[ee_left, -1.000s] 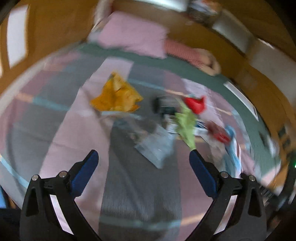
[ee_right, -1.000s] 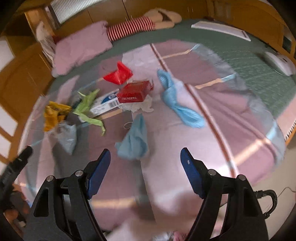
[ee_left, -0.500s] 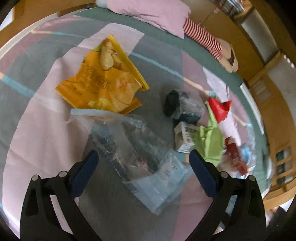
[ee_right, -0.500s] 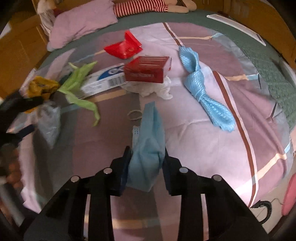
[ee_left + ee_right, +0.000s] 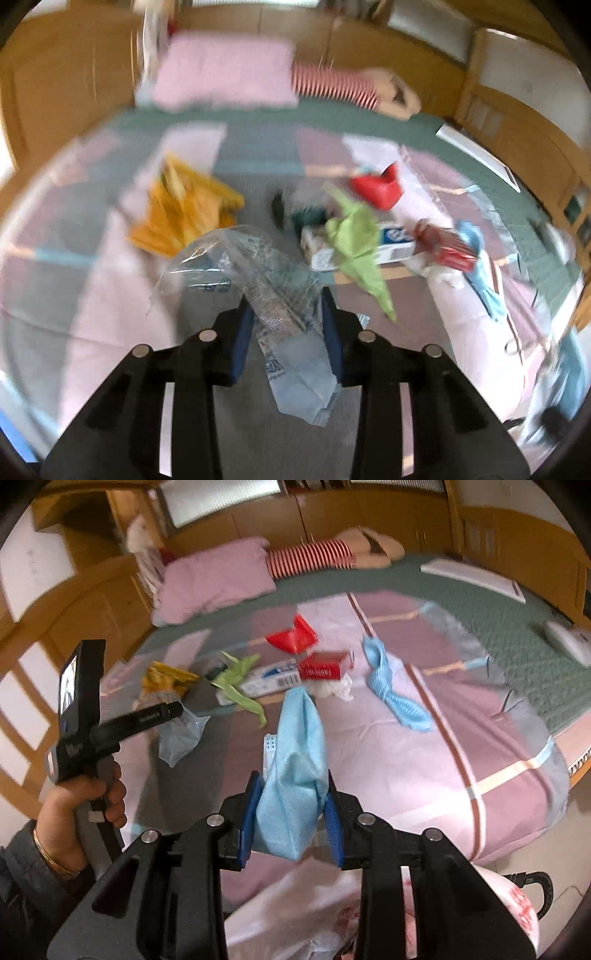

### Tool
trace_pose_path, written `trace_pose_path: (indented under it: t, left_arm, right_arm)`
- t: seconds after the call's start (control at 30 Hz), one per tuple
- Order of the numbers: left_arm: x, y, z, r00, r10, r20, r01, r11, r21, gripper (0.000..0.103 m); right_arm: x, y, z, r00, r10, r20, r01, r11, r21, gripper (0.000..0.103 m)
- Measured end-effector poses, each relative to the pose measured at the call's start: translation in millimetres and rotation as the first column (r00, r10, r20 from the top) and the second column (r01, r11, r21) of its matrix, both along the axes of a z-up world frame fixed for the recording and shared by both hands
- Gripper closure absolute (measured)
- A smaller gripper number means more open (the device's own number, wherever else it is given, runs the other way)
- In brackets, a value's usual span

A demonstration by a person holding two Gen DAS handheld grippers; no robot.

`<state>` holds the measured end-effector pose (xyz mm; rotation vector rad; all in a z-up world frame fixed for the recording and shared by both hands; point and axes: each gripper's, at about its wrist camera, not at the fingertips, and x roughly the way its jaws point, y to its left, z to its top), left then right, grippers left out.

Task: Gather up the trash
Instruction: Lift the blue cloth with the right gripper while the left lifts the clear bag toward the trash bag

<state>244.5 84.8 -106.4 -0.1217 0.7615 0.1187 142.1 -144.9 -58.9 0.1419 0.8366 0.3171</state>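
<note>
Left tool [image 5: 288, 314]: jaws closing, clear plastic wrapper [image 5: 258, 280] between the pads [image 5: 242, 332]; frame blurred, so contact looks made but is hard to confirm.
Right tool [image 5: 291, 805]: narrow, clamped on a blue face mask [image 5: 299, 753] that stands up from the jaws toward 12 o'clock.
Bed [image 5: 424, 760]: remaining trash lies at 12 o'clock beyond the mask: red carton [image 5: 319, 666], white box [image 5: 269, 681], green strip [image 5: 238, 686], yellow snack bag [image 5: 162, 677], red wrapper [image 5: 291, 635].
Trash bag [image 5: 295, 915]: white plastic, at 6 o'clock in the right wrist view, under the right tool.
Key relation: bag sits directly below the mask, so the right hand appears nearer; likely a short drop. Left hand [image 5: 81, 812] is off at 9 o'clock, farther from the bag.
</note>
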Motion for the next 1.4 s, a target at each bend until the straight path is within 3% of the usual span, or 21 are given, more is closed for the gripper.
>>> trace_pose_path:
  t: [0.17, 0.33, 0.6, 1.17, 1.4]
  left_arm:
    - [-74, -38, 52, 0.993, -0.011, 0.116, 0.005, 0.999, 0.053, 0.067]
    - [-142, -79, 107, 0.971, -0.072, 0.229, 0.034, 0.986, 0.165, 0.067]
    - [-217, -105, 150, 0.954, -0.099, 0.284, 0.047, 0.982, 0.182, 0.066]
    - [-249, -115, 164, 0.945, -0.108, 0.31, 0.041, 0.976, 0.214, 0.064]
    - [-248, -113, 164, 0.947, -0.128, 0.295, 0.067, 0.976, 0.206, 0.064]
  right_arm:
    - [-27, -25, 24, 0.998, 0.005, 0.058, -0.004, 1.0, -0.008, 0.07]
    - [-64, -51, 56, 0.99, 0.003, 0.14, 0.0, 1.0, -0.018, 0.07]
    - [-116, -79, 90, 0.977, 0.034, 0.21, -0.028, 0.999, -0.03, 0.07]
    - [-133, -83, 97, 0.977, 0.073, 0.201, -0.06, 0.996, -0.072, 0.07]
    - [-130, -82, 59, 0.991, 0.131, 0.033, -0.128, 0.989, -0.076, 0.07]
